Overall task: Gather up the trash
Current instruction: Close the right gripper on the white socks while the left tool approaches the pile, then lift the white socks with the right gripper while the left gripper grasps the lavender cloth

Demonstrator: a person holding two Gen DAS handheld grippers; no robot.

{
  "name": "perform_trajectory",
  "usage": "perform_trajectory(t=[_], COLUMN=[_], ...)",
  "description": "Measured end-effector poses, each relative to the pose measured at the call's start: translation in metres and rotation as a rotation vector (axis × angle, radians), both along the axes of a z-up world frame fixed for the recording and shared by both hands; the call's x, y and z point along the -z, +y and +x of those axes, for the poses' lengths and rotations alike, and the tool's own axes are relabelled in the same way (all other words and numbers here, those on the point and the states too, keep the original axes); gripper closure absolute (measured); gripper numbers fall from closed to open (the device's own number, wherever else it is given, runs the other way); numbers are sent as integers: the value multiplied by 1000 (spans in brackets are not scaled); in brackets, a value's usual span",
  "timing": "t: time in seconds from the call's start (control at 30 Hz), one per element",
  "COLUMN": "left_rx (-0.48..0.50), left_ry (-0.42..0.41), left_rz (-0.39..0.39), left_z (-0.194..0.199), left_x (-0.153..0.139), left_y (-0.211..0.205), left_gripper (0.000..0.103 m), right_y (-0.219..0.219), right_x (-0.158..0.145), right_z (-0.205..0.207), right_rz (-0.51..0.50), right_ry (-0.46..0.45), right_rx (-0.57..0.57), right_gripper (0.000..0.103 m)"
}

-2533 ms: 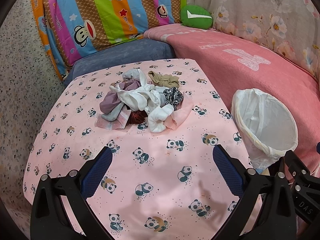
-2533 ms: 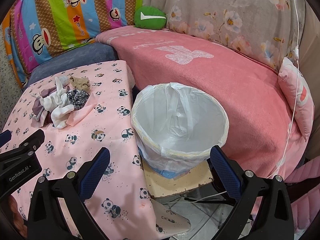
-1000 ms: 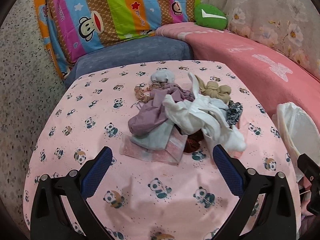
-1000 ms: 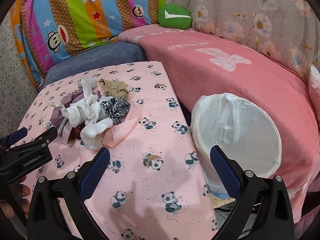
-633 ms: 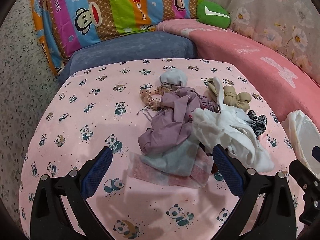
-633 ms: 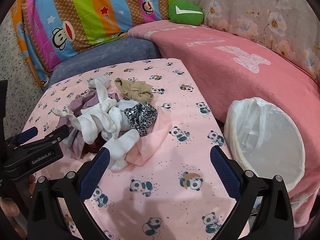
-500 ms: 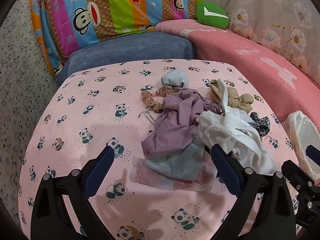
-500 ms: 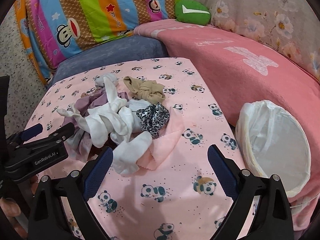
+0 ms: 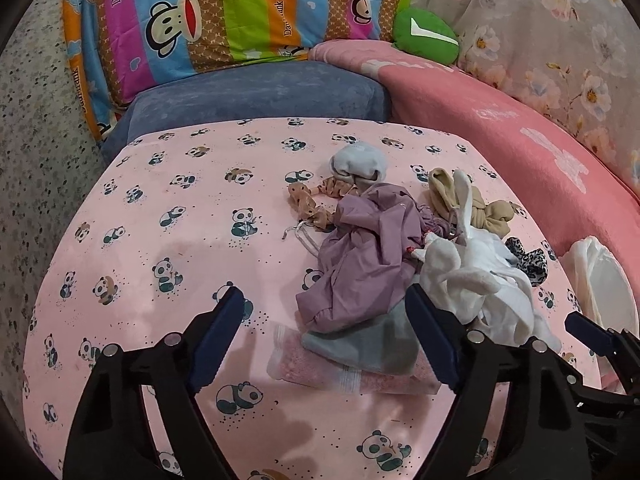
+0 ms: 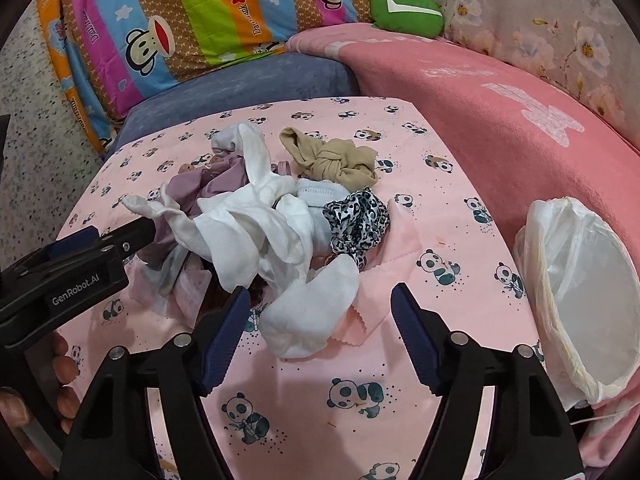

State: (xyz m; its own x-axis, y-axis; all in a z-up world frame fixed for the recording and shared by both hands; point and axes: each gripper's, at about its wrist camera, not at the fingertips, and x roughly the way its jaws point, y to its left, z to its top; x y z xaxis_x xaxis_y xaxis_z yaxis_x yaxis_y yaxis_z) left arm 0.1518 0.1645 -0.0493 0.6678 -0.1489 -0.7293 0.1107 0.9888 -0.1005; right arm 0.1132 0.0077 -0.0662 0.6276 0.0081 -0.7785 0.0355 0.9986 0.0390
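A pile of cloth scraps lies on the pink panda tablecloth (image 9: 168,216): a purple cloth (image 9: 360,248), white socks (image 10: 256,232), a tan knotted piece (image 10: 336,160), a leopard-print scrunchie (image 10: 356,220), a grey-blue sock (image 9: 360,162), a pink rag (image 9: 348,376). My left gripper (image 9: 324,320) is open, its right finger at the near edge of the purple cloth. My right gripper (image 10: 320,320) is open around the near white sock (image 10: 308,312). A bin lined with a white bag (image 10: 580,292) stands to the right of the table.
A pink-covered sofa (image 10: 500,92) runs behind and to the right. A striped monkey-print cushion (image 9: 224,12), a blue cushion (image 9: 260,92) and a green pillow (image 9: 426,36) lie at the back. The left gripper's body (image 10: 68,276) shows in the right wrist view.
Both grippers have moved left and forward from the bin toward the cloth pile, and both jaws have narrowed a little. The pile has not been touched.
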Motion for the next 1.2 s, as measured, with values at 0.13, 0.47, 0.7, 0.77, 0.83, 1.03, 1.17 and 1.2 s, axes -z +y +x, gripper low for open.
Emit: perform_trajectory(t=[0.13, 0.47, 0.7, 0.77, 0.83, 1.03, 1.17, 1.2], left_rx=[12, 28, 27, 31, 39, 68, 70, 65], left_ry=[20, 46, -13, -43, -72, -145, -155, -149], left_rz=[-14, -40, -35, -30, -25, -16, -31, -38], left_z=[6, 9, -8, -16, -25, -47, -54, -53], left_x=[7, 9, -21, -34, -49, -83, -93, -92], left_y=[0, -2, -7, -11, -16, -34, -39, -38], left_gripper=[36, 81, 96, 96, 96, 96, 95, 95], right_y=[-1, -4, -15, -19, -24, -42, -59, -63], right_x=[5, 5, -25, -36, -51, -87, -103, -105], right_z=[3, -1, -15, -20, -28, -51, -66, -68], right_rz=[19, 72, 117, 122, 130, 156, 164, 167], right_ry=[19, 29, -38, -68, -103, -187, -226, -229], right_rx=[-3, -23, -30, -29, -29, -15, 8, 12], right_gripper=[51, 83, 86, 86, 86, 86, 86, 86])
